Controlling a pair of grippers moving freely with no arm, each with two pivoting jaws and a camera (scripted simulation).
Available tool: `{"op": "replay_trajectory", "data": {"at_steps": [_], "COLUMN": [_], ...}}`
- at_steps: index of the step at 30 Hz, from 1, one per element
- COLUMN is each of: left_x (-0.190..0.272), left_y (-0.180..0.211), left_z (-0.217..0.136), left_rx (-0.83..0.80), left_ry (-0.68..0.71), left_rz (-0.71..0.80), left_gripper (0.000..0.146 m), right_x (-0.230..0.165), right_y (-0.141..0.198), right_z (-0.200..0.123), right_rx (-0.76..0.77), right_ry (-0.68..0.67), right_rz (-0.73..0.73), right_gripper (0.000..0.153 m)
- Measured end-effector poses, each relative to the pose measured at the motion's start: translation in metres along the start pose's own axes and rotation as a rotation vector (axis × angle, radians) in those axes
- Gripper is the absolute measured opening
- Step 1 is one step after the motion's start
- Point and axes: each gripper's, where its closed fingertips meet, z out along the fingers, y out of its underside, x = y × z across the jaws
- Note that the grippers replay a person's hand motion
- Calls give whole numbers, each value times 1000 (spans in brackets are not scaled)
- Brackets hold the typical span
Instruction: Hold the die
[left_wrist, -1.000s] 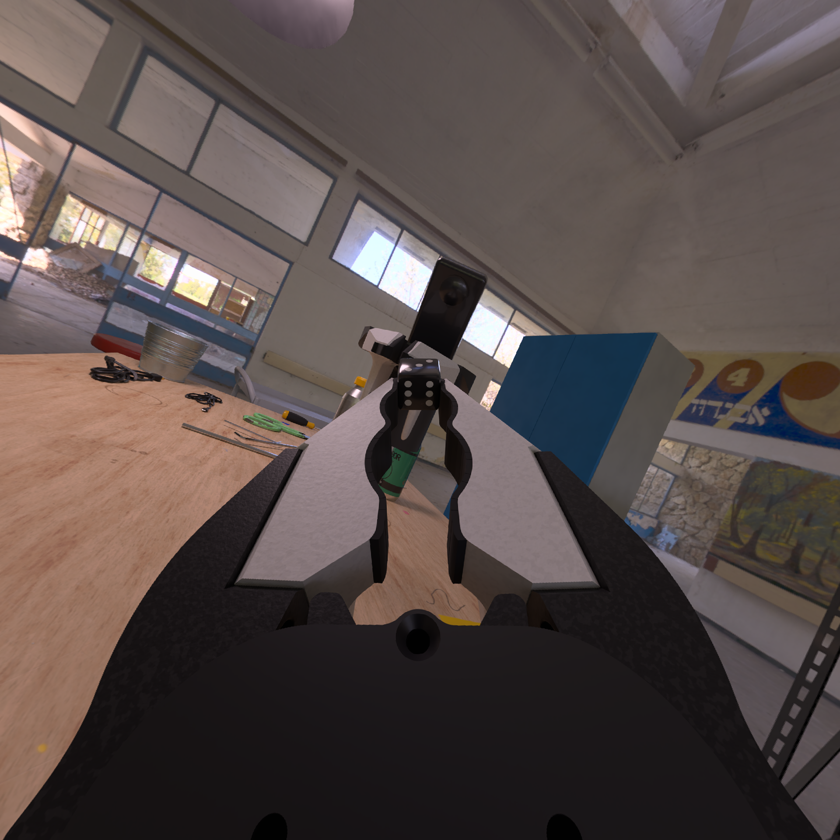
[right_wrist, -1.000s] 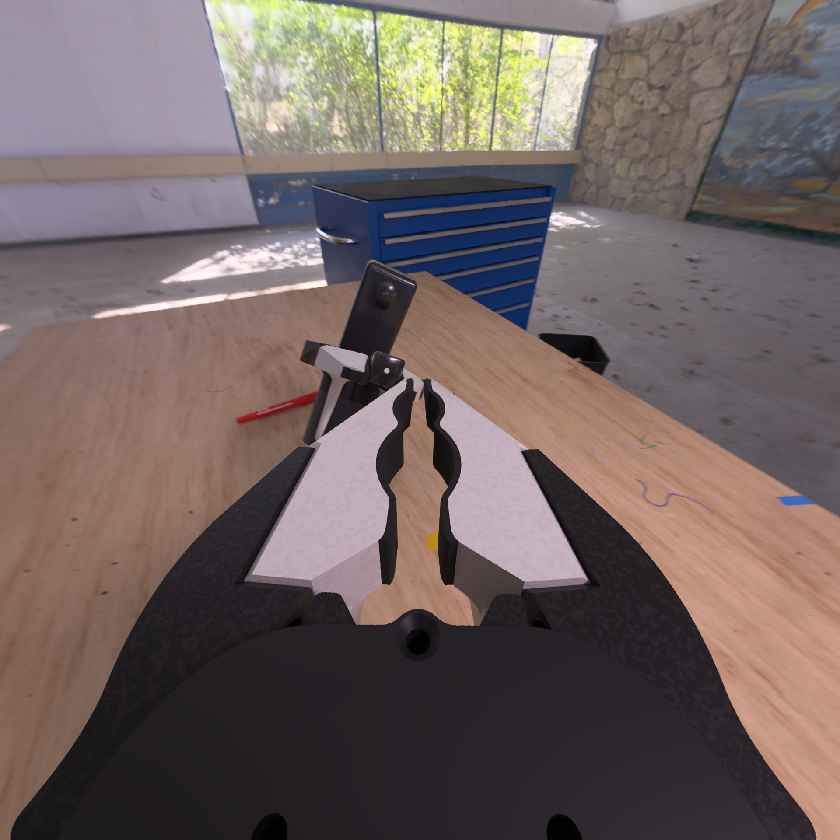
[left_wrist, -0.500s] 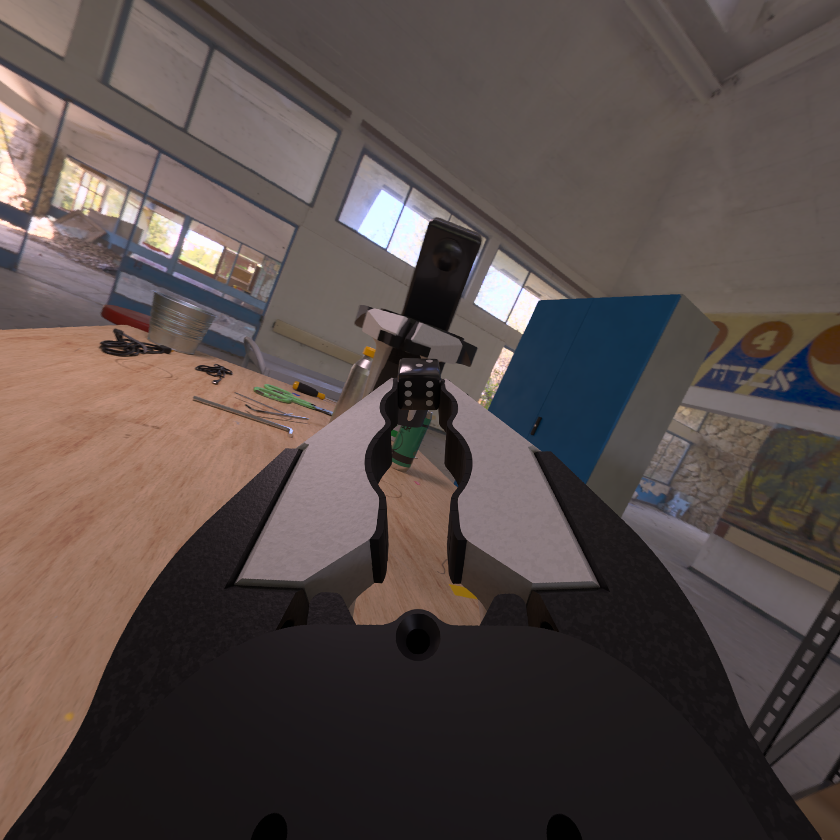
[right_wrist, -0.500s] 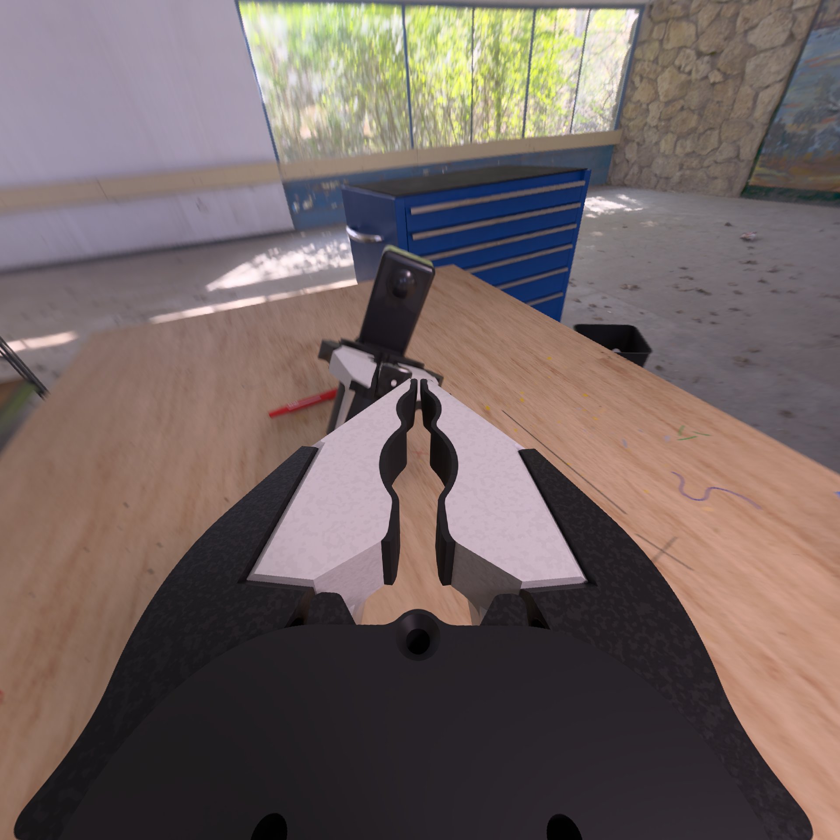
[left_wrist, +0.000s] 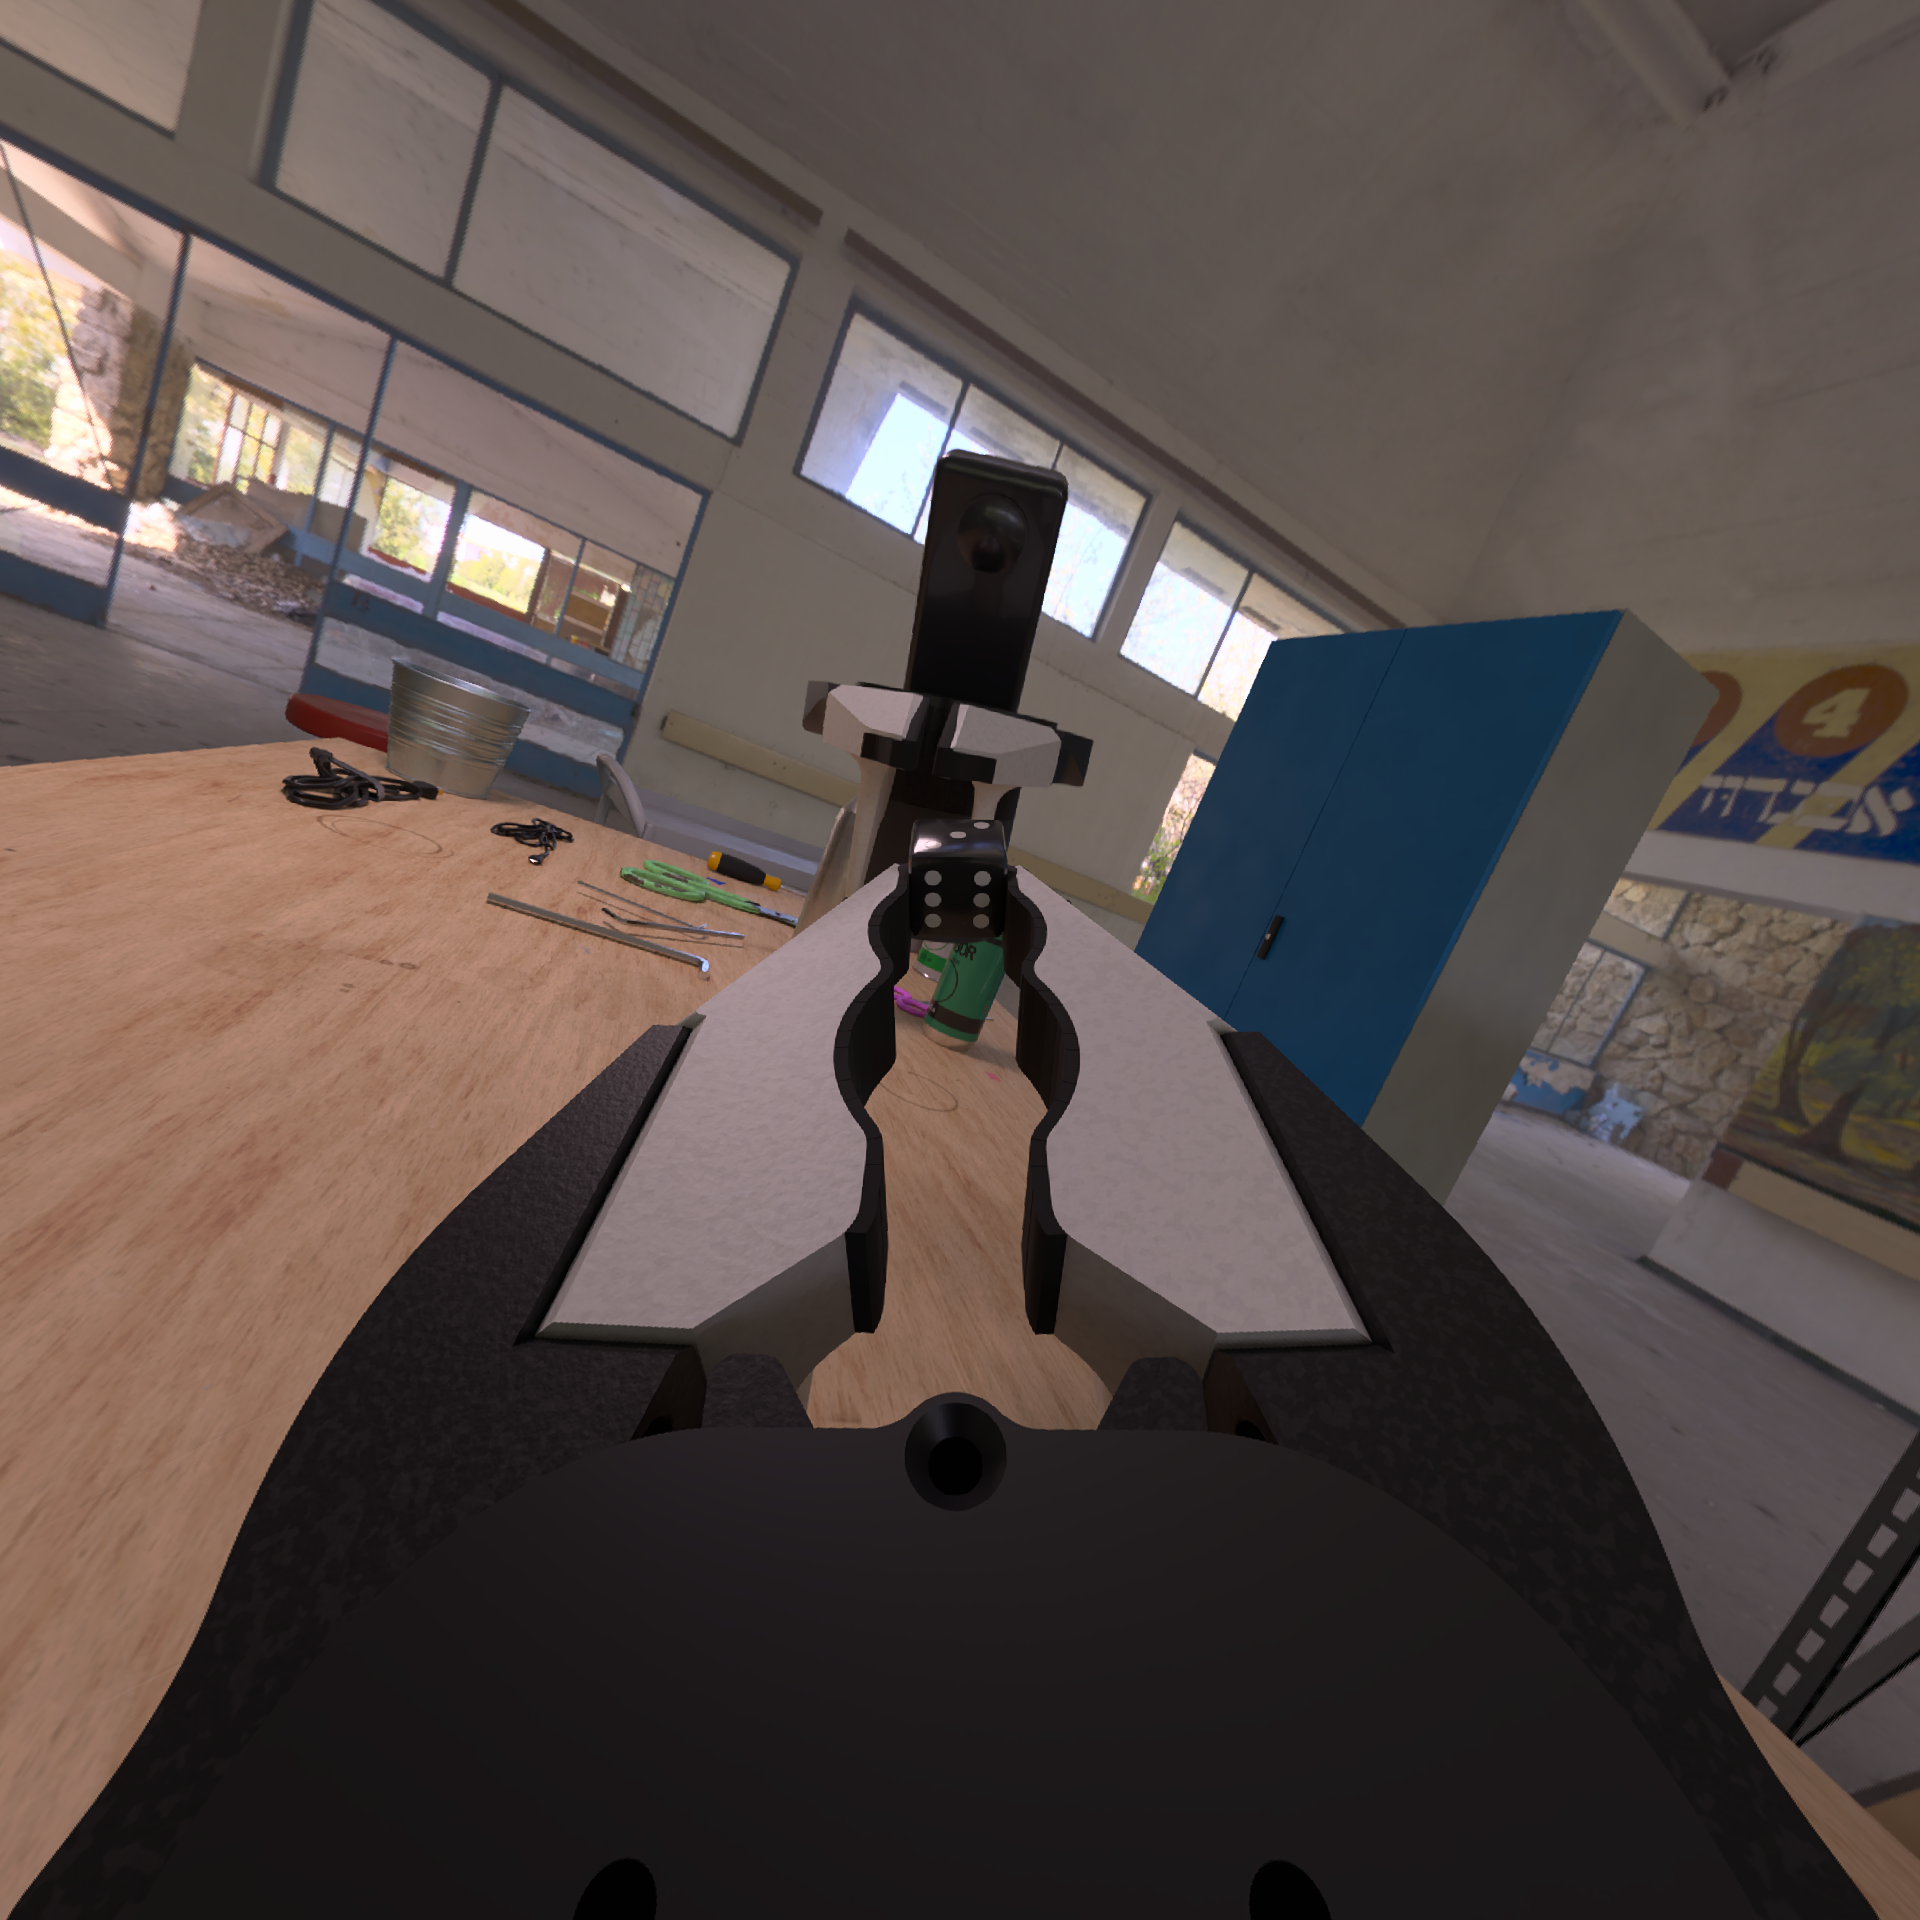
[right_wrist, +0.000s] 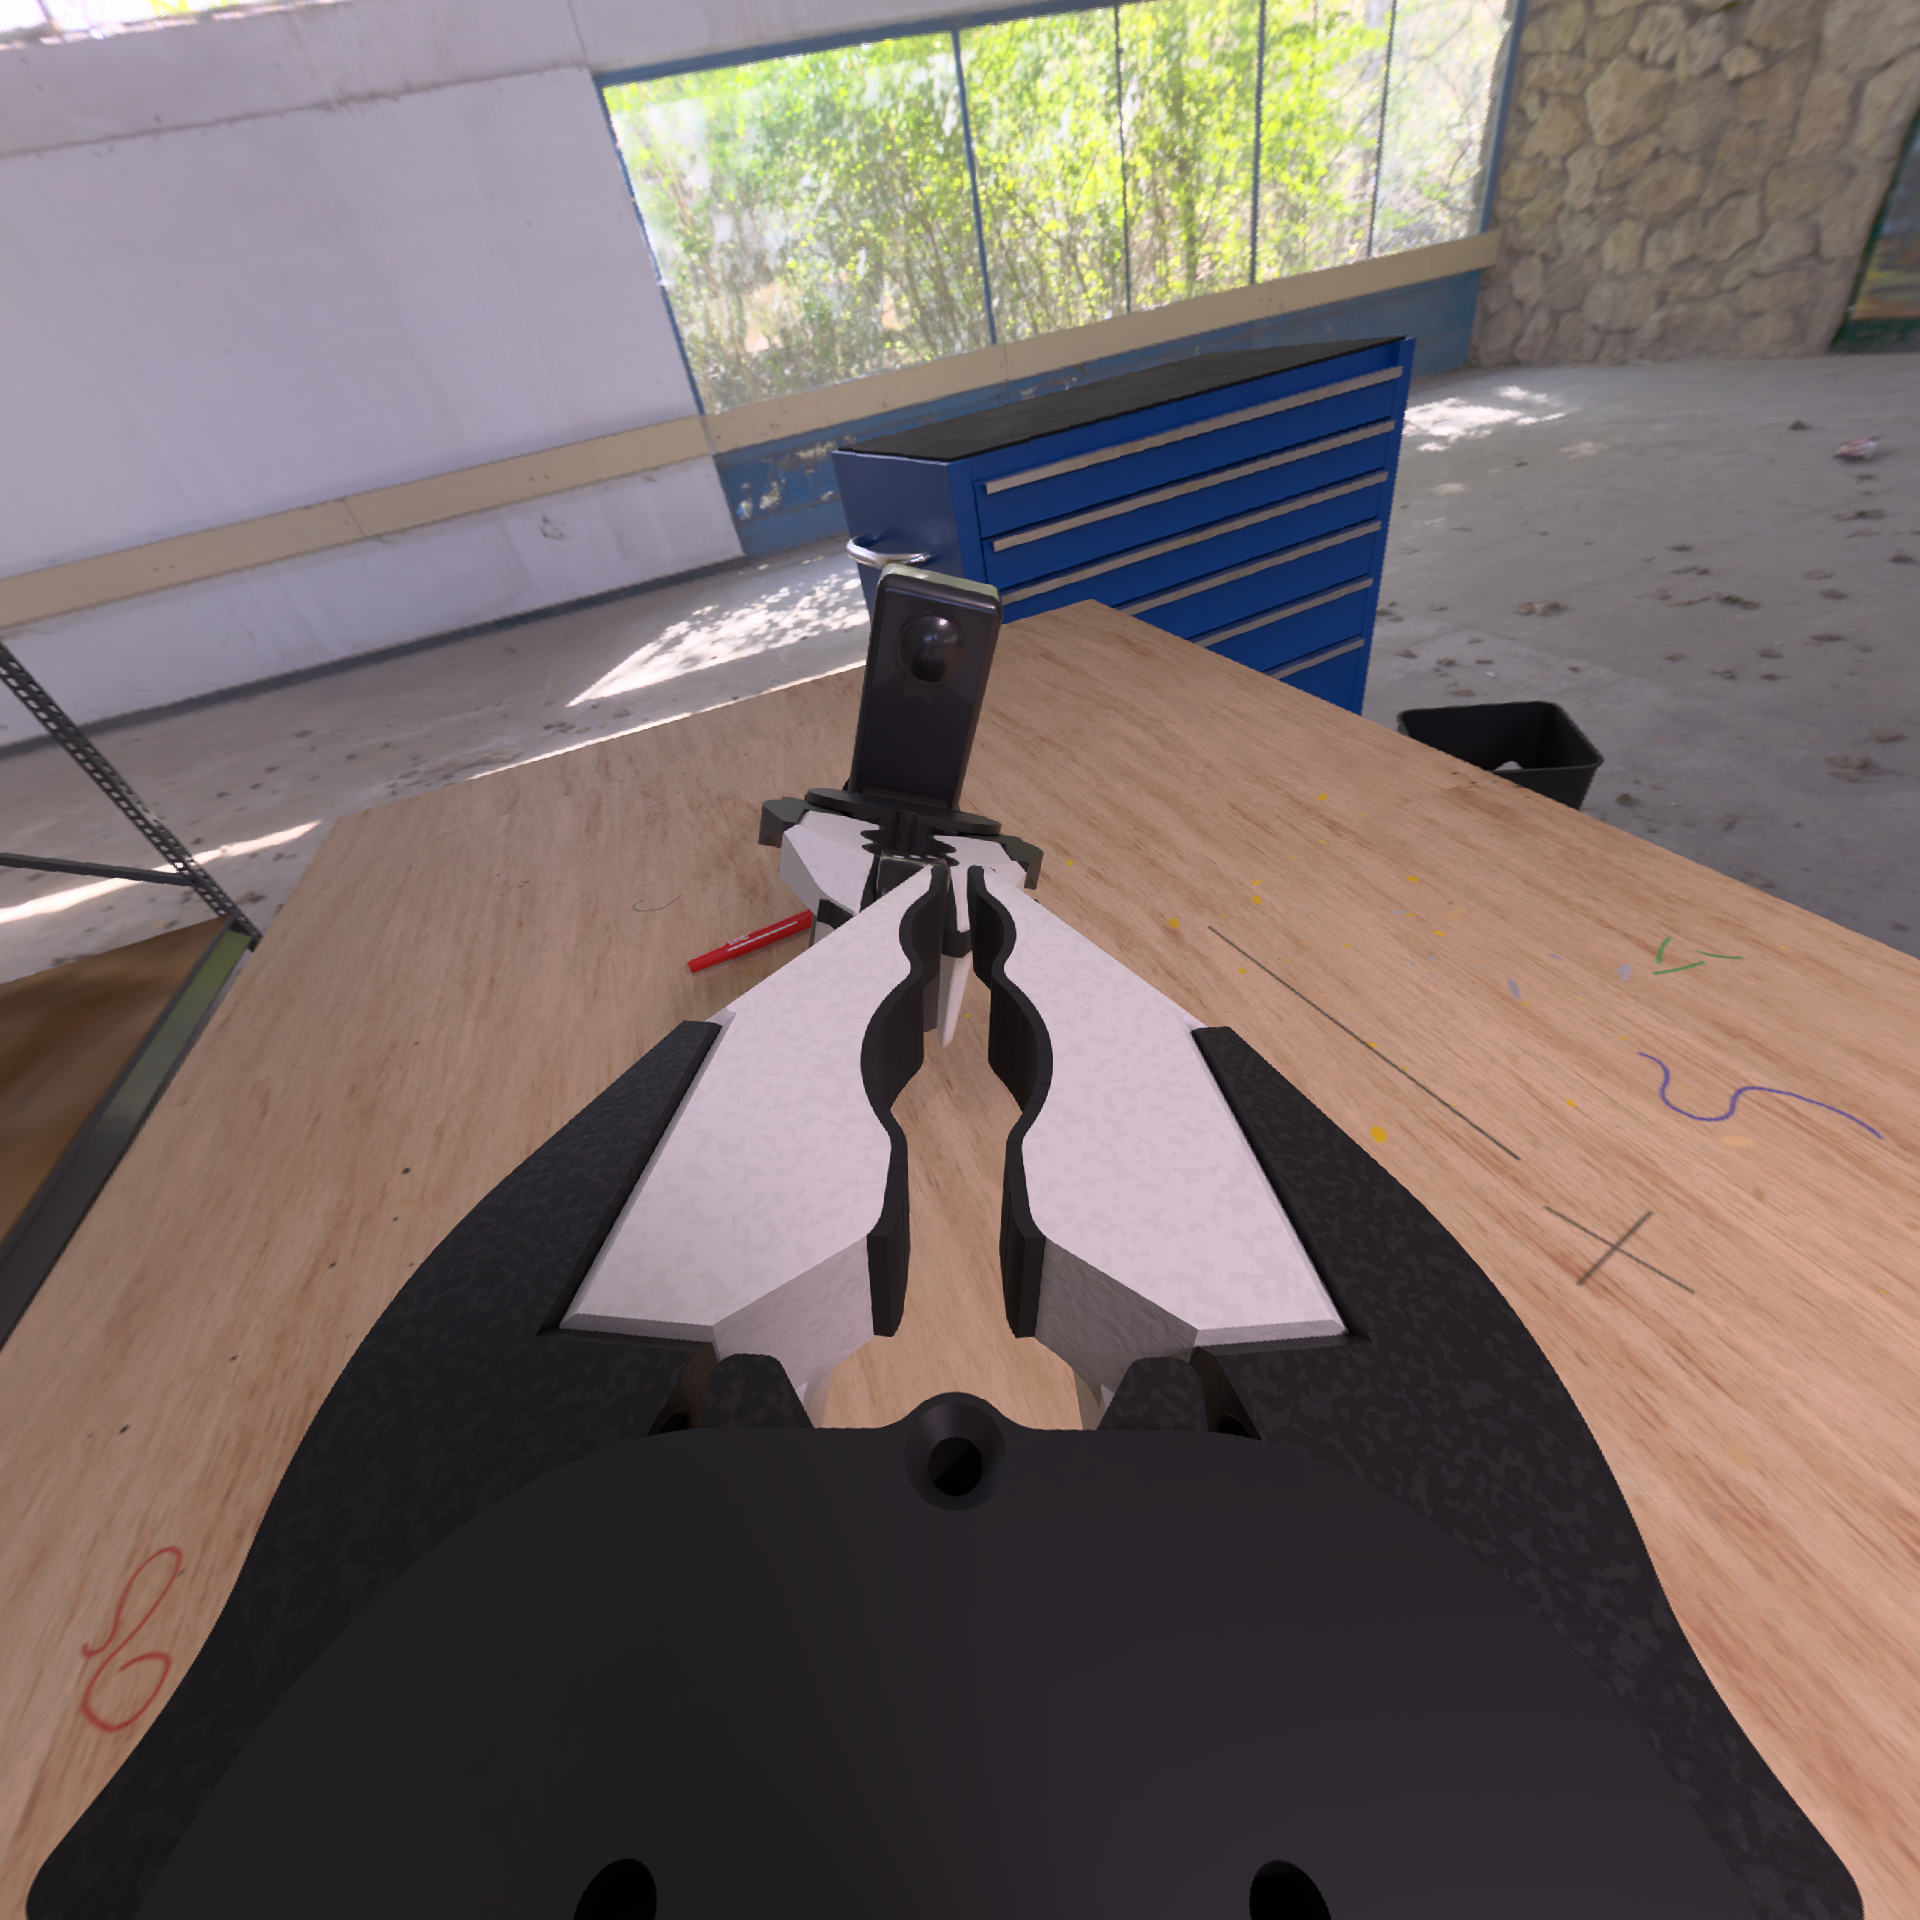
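The left gripper holds the die up in the air.

Left wrist view: the left gripper (left_wrist: 958, 896) pinches the black die (left_wrist: 957, 878) at its tips, lifted above the wooden table (left_wrist: 260, 1039). The right gripper (left_wrist: 940, 727) faces it from just behind. Right wrist view: the right gripper (right_wrist: 954, 883) holds nothing, its tips almost shut with a thin gap, just in front of the left gripper (right_wrist: 899, 831); the die is hidden here. I think the next move is just keeping the squeeze steady.
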Motion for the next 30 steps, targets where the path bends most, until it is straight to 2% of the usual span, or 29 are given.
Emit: {"op": "replay_trajectory", "data": {"at_steps": [15,21,25,30], "left_x": [3,6,7,8], "left_y": [0,-4,-3,-4], "left_z": [2,3,4,4], "left_rx": [1,44,30,37], "left_ry": [18,38,34,38], "left_rz": [-1,4,10,12], "left_gripper": [16,16,16,16], "right_x": [-4,-5,-6,-7], "right_y": [0,0,-4,-1], "right_z": [0,0,-1,-1], "right_rx": [7,25,41,13], "right_ry": [-46,-45,-36,-30], "right_rz": [53,74,53,34], "right_gripper": [7,16,5,8]}}
